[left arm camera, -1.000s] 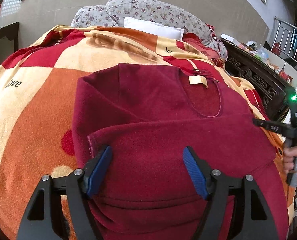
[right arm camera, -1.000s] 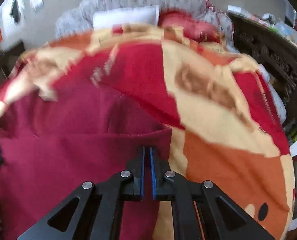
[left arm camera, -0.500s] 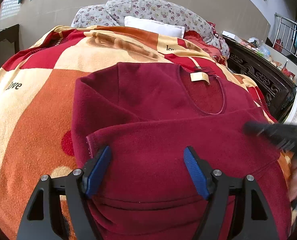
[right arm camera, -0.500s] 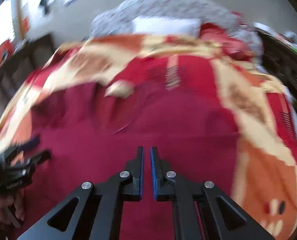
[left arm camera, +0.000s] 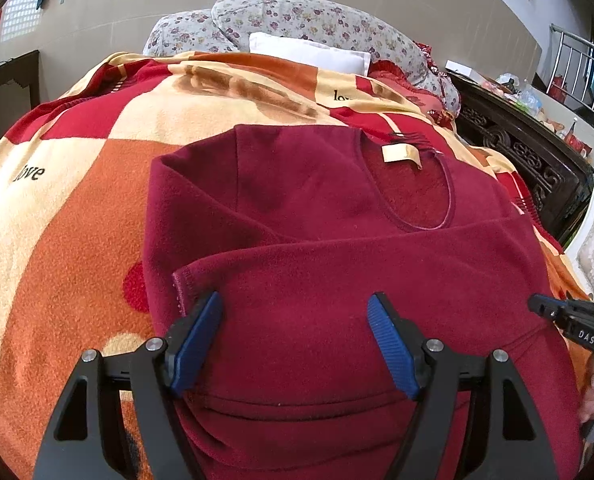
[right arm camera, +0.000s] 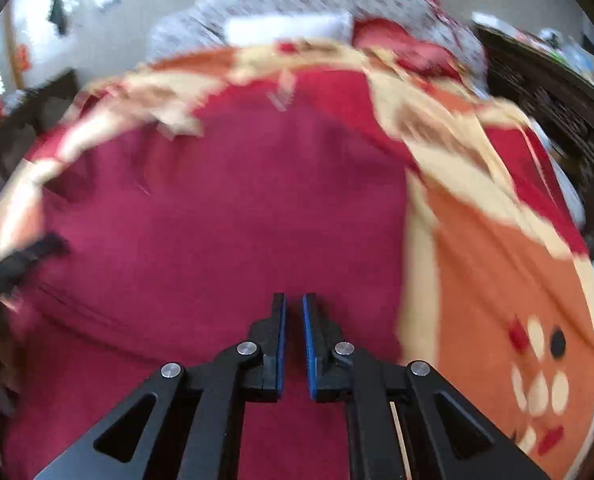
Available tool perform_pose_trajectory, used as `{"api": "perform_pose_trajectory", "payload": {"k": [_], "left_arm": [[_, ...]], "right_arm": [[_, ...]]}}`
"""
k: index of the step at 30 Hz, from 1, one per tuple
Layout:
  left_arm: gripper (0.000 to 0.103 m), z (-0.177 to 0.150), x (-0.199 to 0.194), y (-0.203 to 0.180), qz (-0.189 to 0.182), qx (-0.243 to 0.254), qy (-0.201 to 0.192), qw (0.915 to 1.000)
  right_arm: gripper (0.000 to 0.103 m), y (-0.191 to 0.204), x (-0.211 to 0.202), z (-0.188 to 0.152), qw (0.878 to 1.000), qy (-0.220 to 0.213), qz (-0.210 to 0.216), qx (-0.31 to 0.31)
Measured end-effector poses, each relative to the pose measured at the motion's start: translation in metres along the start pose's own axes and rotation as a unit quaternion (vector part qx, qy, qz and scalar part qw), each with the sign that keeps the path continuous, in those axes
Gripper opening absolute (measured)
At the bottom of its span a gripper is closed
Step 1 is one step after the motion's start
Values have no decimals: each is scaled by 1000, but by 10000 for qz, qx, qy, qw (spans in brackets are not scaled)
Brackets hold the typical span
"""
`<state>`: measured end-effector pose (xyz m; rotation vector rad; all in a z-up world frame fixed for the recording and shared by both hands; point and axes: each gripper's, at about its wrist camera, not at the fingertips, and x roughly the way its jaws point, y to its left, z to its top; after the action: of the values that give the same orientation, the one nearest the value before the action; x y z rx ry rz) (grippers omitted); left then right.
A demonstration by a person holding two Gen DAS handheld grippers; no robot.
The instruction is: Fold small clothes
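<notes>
Your right claw [right arm camera: 293, 340] has let go of the sleeve and swung back, nearly pressed together, empty. Left claw [left arm camera: 295, 340] stays spread over the sweater [left arm camera: 337, 240] on the bed [left arm camera: 77, 220]. Sleeve fold done.

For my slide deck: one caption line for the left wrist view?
Open left gripper hovers over a half-folded maroon fleece top on a patterned blanket.
</notes>
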<state>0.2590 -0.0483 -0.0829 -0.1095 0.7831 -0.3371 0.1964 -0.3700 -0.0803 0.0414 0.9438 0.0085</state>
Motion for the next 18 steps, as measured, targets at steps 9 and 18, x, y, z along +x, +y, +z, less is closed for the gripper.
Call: {"api": "perform_pose_trajectory", "payload": {"k": [9, 18], "left_arm": [[74, 0, 0, -1, 39, 25, 7, 10000], [79, 0, 3, -6, 64, 110, 47, 9999]], "right_arm": [[9, 4, -32, -3, 9998, -175, 33, 39], [14, -3, -12, -17, 10000, 7, 47, -48]]}}
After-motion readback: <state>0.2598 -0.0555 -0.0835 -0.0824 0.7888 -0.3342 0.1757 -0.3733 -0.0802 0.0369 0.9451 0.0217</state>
